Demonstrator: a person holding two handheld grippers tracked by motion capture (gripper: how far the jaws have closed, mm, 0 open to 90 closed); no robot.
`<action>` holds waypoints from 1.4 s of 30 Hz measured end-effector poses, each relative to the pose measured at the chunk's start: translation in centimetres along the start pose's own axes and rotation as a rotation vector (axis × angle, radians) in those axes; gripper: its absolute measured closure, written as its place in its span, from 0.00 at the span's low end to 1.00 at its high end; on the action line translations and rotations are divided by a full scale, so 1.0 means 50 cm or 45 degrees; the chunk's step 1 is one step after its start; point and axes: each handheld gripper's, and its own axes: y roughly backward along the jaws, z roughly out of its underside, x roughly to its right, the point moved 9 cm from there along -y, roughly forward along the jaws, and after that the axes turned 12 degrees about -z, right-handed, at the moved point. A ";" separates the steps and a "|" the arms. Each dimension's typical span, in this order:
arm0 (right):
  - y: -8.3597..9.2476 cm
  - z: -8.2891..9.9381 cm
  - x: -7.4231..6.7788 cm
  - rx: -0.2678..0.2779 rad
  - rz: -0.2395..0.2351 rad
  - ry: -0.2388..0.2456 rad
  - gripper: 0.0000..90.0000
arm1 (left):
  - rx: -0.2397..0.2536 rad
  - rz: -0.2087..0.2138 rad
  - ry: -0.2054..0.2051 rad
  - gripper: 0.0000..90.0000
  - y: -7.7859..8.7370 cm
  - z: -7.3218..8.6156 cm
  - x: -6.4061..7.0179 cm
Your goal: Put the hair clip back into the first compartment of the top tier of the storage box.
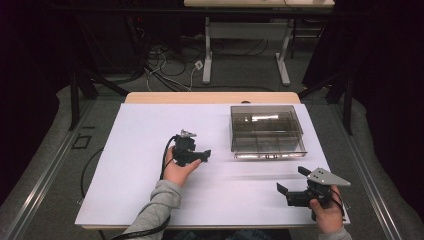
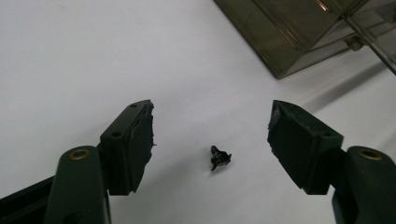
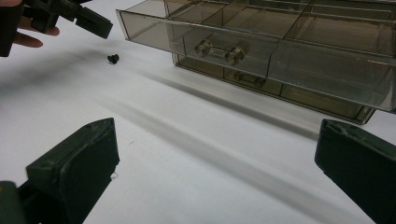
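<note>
Your right gripper [image 1: 291, 190], lowest in the high view at the lower right of the frame, rests in your hand above the white table sheet [image 1: 150, 125] with its two black jaws spread wide and nothing between them. In the right gripper view those jaws stand at the lower left and lower right corners over bare white surface.

A little farther up, left of centre in the high view, your left gripper [image 1: 202, 156] points toward the right of the frame. In the left gripper view its jaws are parted, and the small black plastic clip-like fastener [image 2: 219, 157] lies on the sheet between them, touching neither pad. The right gripper view shows the same fastener [image 3: 112, 58] at the upper left, just below the left gripper's jaw tip.

Farthest from you, upper right of centre in the high view, sits the smoky clear plastic drawer box [image 1: 267, 132]. In the right gripper view its top drawer [image 3: 196, 42] stands pulled out.
</note>
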 end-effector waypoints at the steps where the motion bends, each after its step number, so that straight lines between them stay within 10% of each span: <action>1: 0.000 0.000 0.000 -0.003 0.000 -0.004 0.00 | 0.000 -0.012 -0.011 0.36 -0.002 0.001 0.000; 42: -0.002 0.005 0.003 -0.009 -0.013 -0.015 0.00 | -0.207 0.031 0.052 0.76 -0.032 0.028 0.026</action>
